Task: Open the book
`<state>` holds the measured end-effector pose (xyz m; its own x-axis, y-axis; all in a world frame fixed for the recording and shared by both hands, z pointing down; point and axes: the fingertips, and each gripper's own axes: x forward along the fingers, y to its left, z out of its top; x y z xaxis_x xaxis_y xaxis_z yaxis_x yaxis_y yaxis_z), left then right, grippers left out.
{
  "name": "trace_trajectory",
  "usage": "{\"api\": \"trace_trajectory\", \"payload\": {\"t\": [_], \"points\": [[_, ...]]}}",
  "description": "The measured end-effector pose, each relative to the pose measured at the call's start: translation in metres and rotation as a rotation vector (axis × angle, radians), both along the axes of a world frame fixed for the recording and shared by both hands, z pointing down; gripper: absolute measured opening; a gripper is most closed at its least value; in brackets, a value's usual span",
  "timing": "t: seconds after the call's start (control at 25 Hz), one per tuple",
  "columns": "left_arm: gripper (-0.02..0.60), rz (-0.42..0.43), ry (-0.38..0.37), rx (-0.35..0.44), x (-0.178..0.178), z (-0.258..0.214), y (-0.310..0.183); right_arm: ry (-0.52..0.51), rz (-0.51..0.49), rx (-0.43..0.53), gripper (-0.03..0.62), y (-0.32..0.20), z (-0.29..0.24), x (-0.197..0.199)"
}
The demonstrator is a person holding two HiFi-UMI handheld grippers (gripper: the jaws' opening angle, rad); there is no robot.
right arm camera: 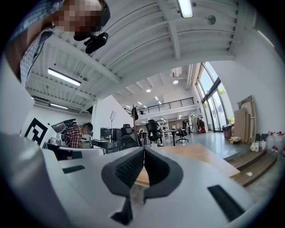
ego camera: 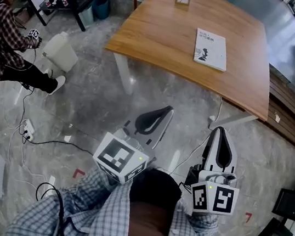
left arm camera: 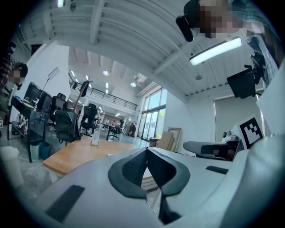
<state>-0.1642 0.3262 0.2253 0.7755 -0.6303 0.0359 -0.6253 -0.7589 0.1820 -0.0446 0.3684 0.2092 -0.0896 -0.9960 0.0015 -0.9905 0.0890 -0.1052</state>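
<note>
Checked shirt (ego camera: 94,206): nearest of all, the holder's sleeves, well short of the table (ego camera: 150,32) and over the floor.
Left gripper (ego camera: 160,115): short of the table's near edge, pointing towards it. Its jaws are pressed together, pads meeting, with nothing between them.
Right gripper (ego camera: 221,134): also short of the near edge, jaws clenched on nothing.
Book (ego camera: 211,50): closed and cover up, flat on the table's right half, nearer the near edge than the far one.
Book's long axis: runs from the near edge towards the far edge, a little skewed.
Way from the jaws: ahead of both grippers, off to the right of the left one and slightly left of the right one.
Nearer hand: the right, I'd judge, though not by much.
Stage: not begun, I'd say. Both grippers have to reach the table, and a pair of jaws must part before the cover can be lifted.
Spine side: can't tell from here.
</note>
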Motion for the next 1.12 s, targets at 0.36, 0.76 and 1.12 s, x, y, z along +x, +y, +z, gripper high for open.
{"api": "trace_trajectory", "payload": {"t": [0.36,0.76,1.12], "points": [[0.008,0.024,-0.011,0.003,-0.021,0.007,0.002,0.003,0.048,0.003,0.02,0.006,0.006,-0.013],[0.008,0.012,-0.011,-0.016,-0.02,0.016,-0.017,0.006,0.059,-0.016,0.02,-0.009,0.013,-0.007],[0.008,0.003,-0.032,-0.033,0.019,0.032,-0.066,-0.003,0.035,-0.028,0.02,-0.063,0.027,0.031]]}}
